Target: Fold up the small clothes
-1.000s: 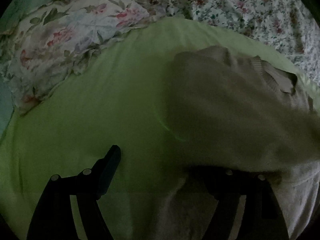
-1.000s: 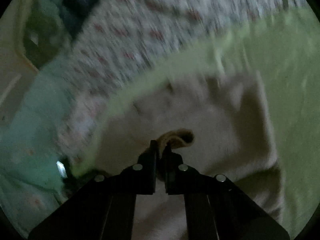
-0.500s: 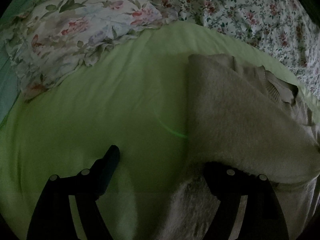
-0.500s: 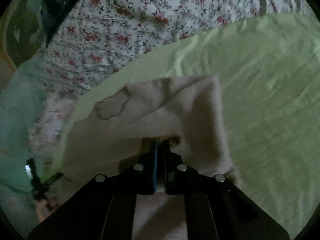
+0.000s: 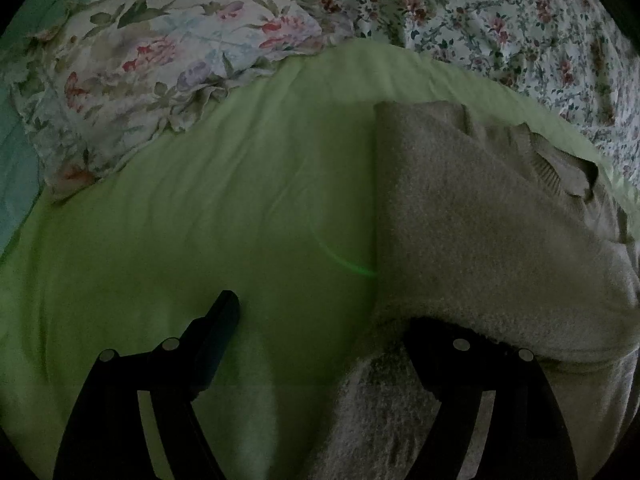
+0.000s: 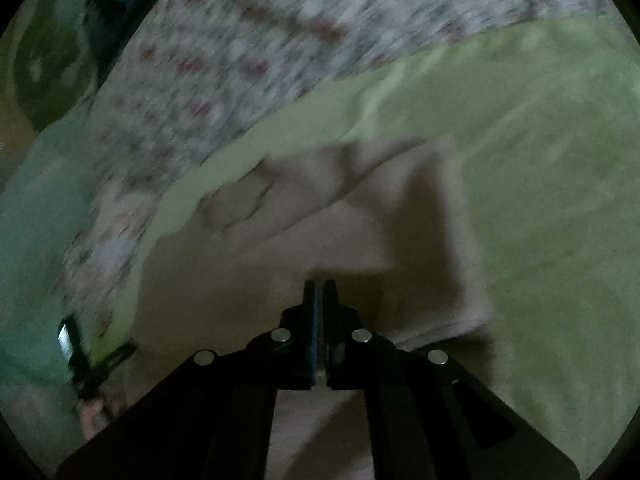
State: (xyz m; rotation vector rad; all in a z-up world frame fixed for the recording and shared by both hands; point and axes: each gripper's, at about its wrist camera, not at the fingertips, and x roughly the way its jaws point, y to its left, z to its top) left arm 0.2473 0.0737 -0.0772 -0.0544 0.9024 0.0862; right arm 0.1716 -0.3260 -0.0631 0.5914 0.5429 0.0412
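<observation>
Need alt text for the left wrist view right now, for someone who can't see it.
A beige knit sweater, partly folded, lies on a light green sheet, and its near edge drapes over one finger of the open left tool. A floral pillow and a floral cover lie beyond.

Beige knitted garments: one (image 5: 480,220), folded over itself on the green sheet
Green sheets: one (image 5: 220,220)
Large-flowered pillows: one (image 5: 160,60), at the sheet's far left edge
Small-flowered bedcovers: one (image 5: 520,20), beyond the sheet
Tools: two, the left tool (image 5: 344,312) and the right tool (image 6: 319,288)
Fingers per tool: two
Fingers of the left tool in plain sight: one (image 5: 224,312); the other lies under a fold of the garment
Round bright screws on each tool: four
</observation>
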